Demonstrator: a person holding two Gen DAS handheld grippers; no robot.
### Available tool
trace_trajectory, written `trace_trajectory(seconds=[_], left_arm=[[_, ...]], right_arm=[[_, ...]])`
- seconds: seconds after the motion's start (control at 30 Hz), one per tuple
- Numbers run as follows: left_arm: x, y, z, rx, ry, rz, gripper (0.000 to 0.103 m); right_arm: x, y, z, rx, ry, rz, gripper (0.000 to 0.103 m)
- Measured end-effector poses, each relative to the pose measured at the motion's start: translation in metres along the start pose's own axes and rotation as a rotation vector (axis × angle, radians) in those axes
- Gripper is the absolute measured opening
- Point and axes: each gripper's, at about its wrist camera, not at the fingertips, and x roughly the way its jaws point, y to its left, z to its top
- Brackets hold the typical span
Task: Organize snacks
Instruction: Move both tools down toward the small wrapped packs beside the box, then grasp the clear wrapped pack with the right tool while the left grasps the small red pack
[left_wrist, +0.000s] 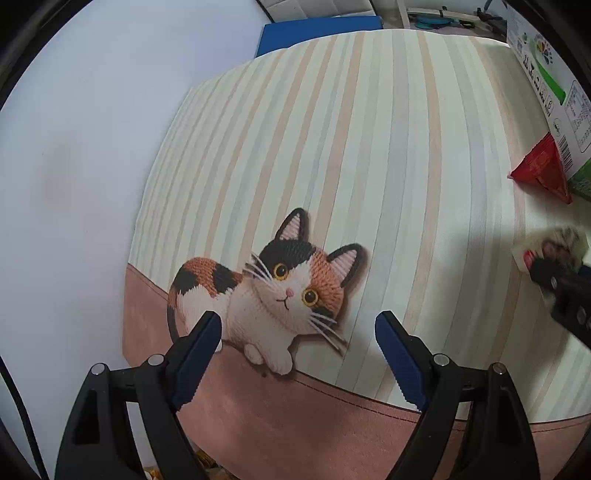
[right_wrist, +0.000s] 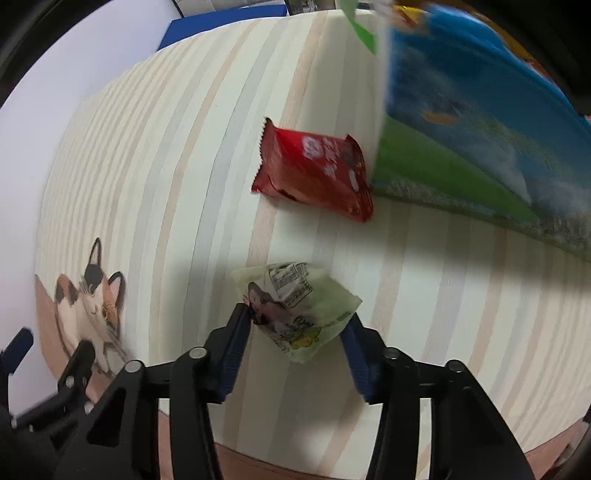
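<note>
The right gripper (right_wrist: 295, 332) clenched a pale green snack packet (right_wrist: 299, 310) just short of the box (right_wrist: 461, 147); a red packet (right_wrist: 314, 170) touched the box's corner. The left gripper (left_wrist: 299, 354) hung released over open striped mat (left_wrist: 332, 147), well apart.

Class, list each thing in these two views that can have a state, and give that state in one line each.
left gripper: jaws open, holding nothing.
right gripper: jaws closed on the pale green snack packet.
pale green snack packet: sealed, gripped from both sides.
red snack packet: sealed, lying flat against the box.
box: standing on the mat; top out of view.
</note>
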Motion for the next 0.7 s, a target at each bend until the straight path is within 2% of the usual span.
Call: trace_trajectory(seconds=[0.13,0.23,0.37,0.4,0.43,0.53,0.67,0.7], left_arm=[[-0.007,-0.012,0.014,0.040,-0.024,-0.073,0.085],[-0.018,-0.033,0.034,0.110,-0.064,-0.174,0.085],[-0.029,-0.072,0.065,0.263,-0.117,-0.308,0.085],[-0.030,-0.080,0.069,0.303,-0.129,-0.328,0.085],[-0.033,-0.091,0.075,0.362,-0.149,-0.358,0.085],[-0.034,-0.113,0.088,0.481,-0.200,-0.364,0.085],[-0.030,-0.135,0.098,0.595,-0.234,-0.377,0.085],[-0.030,-0.138,0.100,0.614,-0.233,-0.391,0.085]], right_arm=[[-0.007,-0.034,-0.014,0.054,0.006,0.013,0.050],[-0.013,-0.063,-0.026,0.108,0.014,0.021,0.050],[-0.021,-0.096,-0.034,0.180,0.007,0.044,0.049],[-0.023,-0.102,-0.034,0.191,0.002,0.056,0.041],[-0.025,-0.105,-0.034,0.199,0.000,0.055,0.040],[-0.030,-0.111,-0.033,0.202,-0.010,0.049,0.040],[-0.032,-0.129,-0.035,0.248,-0.002,0.095,0.041],[-0.033,-0.134,-0.035,0.262,0.007,0.109,0.047]])
